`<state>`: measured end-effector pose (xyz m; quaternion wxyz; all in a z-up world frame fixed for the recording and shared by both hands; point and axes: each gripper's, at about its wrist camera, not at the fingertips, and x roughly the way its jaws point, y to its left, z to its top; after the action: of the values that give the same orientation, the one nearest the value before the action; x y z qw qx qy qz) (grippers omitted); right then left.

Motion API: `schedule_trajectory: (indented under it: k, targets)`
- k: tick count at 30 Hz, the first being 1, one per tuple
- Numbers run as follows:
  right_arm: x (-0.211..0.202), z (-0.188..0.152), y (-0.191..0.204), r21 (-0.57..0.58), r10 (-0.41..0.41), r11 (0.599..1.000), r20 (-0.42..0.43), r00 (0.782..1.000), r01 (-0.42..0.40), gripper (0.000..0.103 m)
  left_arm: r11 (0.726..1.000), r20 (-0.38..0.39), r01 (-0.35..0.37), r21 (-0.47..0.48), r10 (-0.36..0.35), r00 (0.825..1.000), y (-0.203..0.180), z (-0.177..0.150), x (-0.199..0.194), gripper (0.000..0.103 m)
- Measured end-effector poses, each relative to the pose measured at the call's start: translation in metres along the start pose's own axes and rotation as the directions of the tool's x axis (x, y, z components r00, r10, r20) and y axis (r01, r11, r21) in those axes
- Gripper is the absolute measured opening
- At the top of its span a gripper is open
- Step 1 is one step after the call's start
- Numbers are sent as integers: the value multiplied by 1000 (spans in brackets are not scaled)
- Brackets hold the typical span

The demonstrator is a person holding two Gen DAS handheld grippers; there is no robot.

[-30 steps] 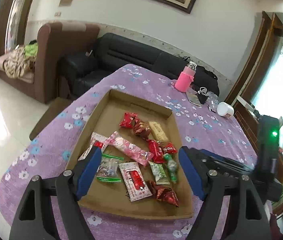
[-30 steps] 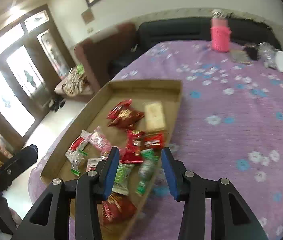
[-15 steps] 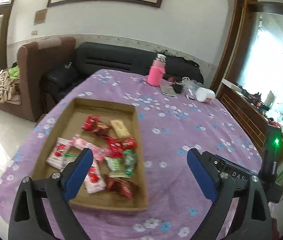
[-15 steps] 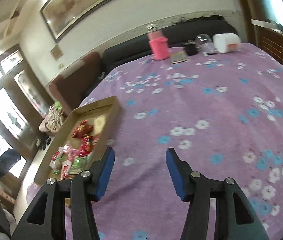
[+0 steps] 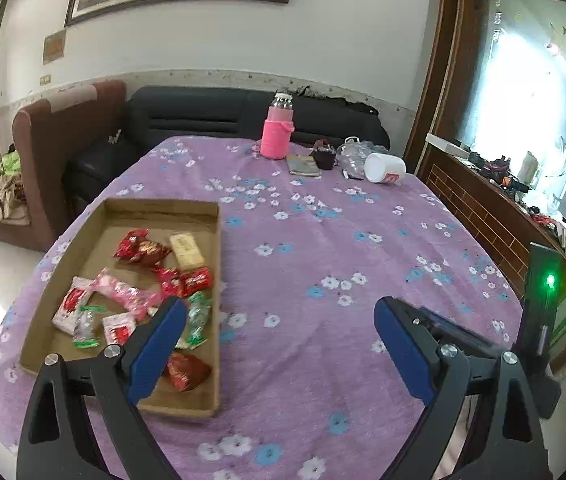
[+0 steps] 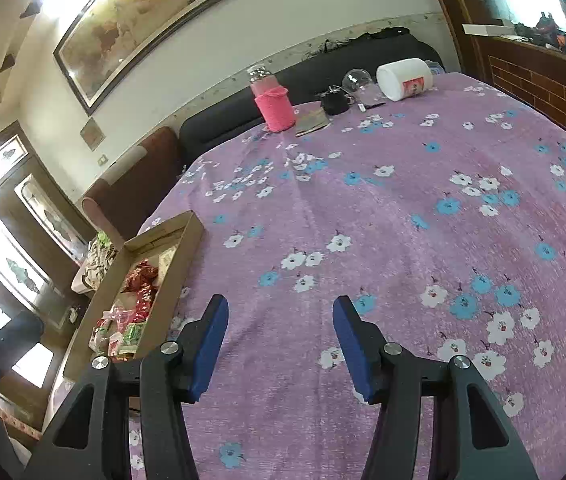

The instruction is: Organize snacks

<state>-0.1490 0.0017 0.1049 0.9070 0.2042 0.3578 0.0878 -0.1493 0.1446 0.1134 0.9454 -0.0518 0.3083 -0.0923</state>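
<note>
All snacks [image 5: 143,292] lie in the box [image 5: 219,264]; none remain on the cloth [image 5: 323,260]. Both grippers, left [image 5: 279,340] and right [image 6: 279,344], gape empty; the task looks finished.

A table with a purple flowered cloth [image 5: 323,240] carries everything. On its near left lies a flat cardboard tray [image 5: 213,240] with snack packets inside. At the far edge stand a pink bottle [image 5: 277,136], a small book [image 5: 303,165], a black pouch [image 5: 325,158] and a white cup [image 5: 383,167] on its side.
</note>
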Motion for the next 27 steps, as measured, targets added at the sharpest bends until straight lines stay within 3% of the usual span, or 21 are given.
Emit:
schedule_trajectory:
  k: [9,12,16,20,22,27]
  targets:
    - [8,-8,1,-50,-36,998,-17,999,35,58,999,62,-37,-8,38,997,-4,-5,2,95]
    - [10,-9,2,-66,-47,997,-25,999,46,58,998,64,-20,-60,24,998,14,-3,-3,95]
    - [12,-2,27,-156,-71,985,-11,997,68,58,987,103,-71,-144,87,991,56,4,-22,95]
    - [7,6,74,-275,-5,961,10,1000,7,61,970,131,-100,-221,131,983,93,9,-35,96]
    - [10,3,85,-292,11,956,14,1000,-6,71,968,134,-96,-233,130,982,100,9,-34,96]
    - [29,-13,85,-289,-2,957,-49,999,-13,71,979,114,-63,-194,86,990,89,1,-22,96]
